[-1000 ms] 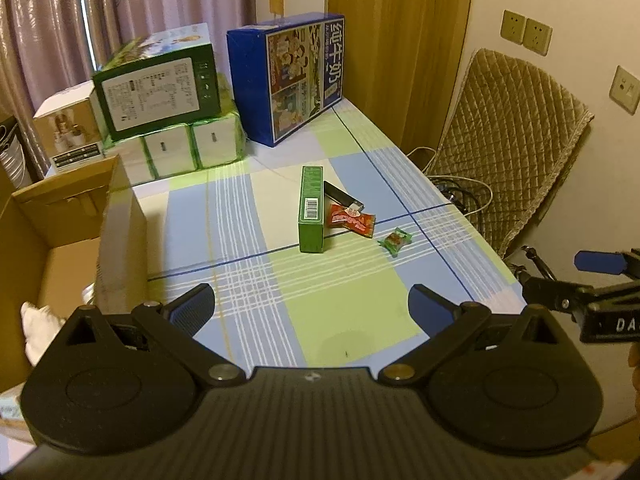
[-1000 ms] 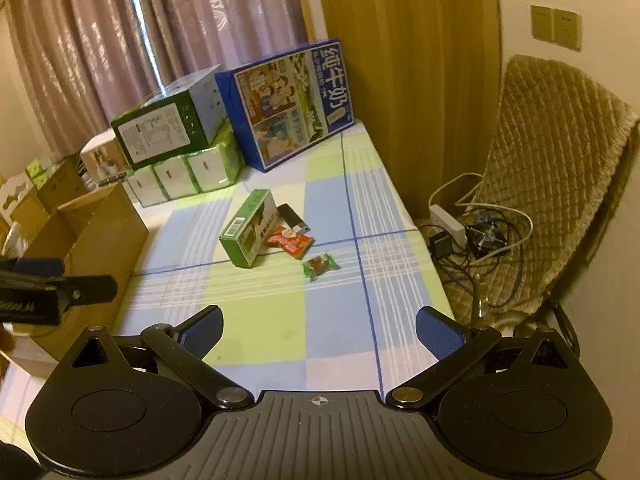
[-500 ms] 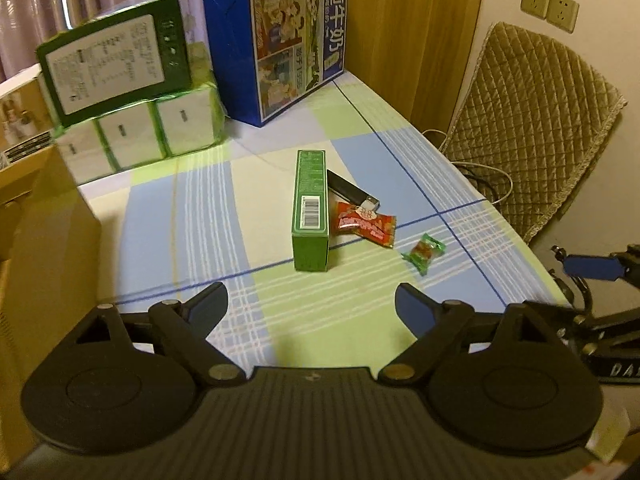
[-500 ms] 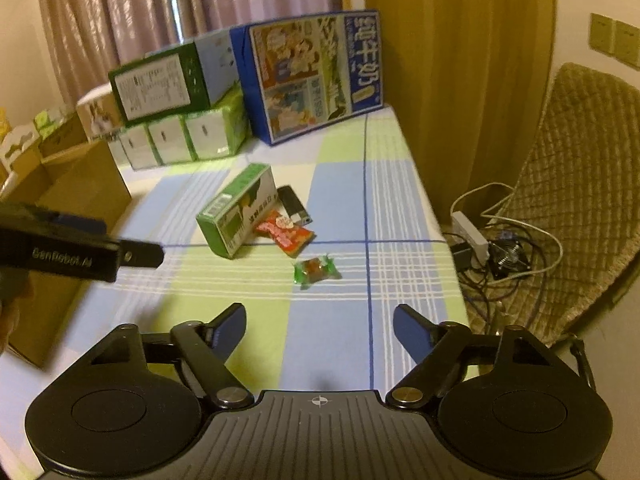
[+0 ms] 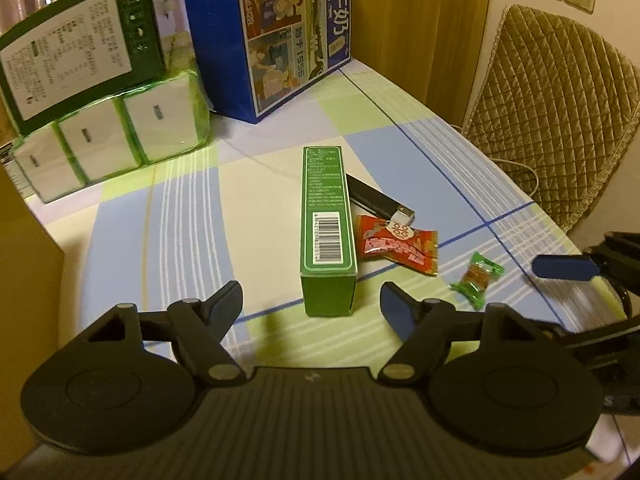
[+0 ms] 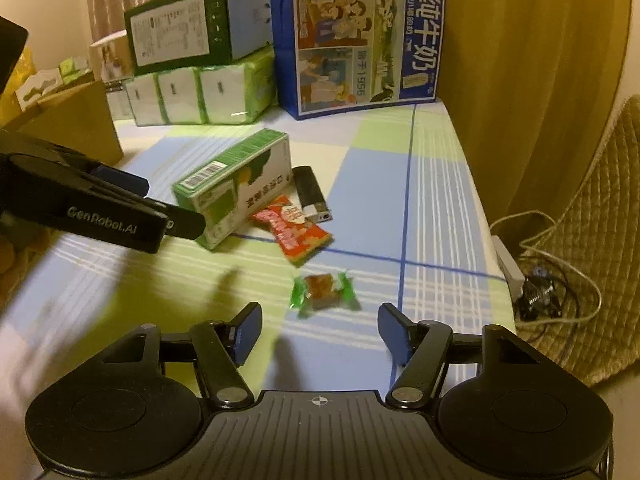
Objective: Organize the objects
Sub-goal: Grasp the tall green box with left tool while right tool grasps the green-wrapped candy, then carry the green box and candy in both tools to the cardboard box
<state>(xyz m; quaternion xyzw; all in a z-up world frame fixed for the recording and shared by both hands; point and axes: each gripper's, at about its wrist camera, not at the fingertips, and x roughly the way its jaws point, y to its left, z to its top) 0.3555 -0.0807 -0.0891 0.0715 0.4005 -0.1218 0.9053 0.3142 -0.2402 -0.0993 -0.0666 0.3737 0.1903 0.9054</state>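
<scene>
Since a second ago both grippers have come forward and lower over the checked tablecloth [image 5: 192, 216], and the small items now sit much closer to their fingertips; the items themselves lie where they did.

The left gripper [image 5: 311, 307] hangs with its jaws spread wide, holding nothing, the near end of the green box [image 5: 327, 224] lying just ahead of the gap between them. That box rests on a long narrow face, its long axis running straight away from the left wrist camera toward the blue milk carton [image 5: 280, 32], barcode end nearest. Touching its right side at the far half is the black lighter [image 5: 376, 200], angled so its metal head points right and toward the viewer. The red snack packet [image 5: 394, 244] lies just beside the box, its far edge seemingly overlapping the lighter's head, though blur makes that uncertain. Further right, apart from the packet, sits the green-wrapped candy [image 5: 478, 276], long axis diagonal.

The right gripper [image 6: 319, 332] is likewise wide open and empty, hovering with the candy [image 6: 323, 288] just ahead of its fingertips, twisted ends pointing left and right.
</scene>
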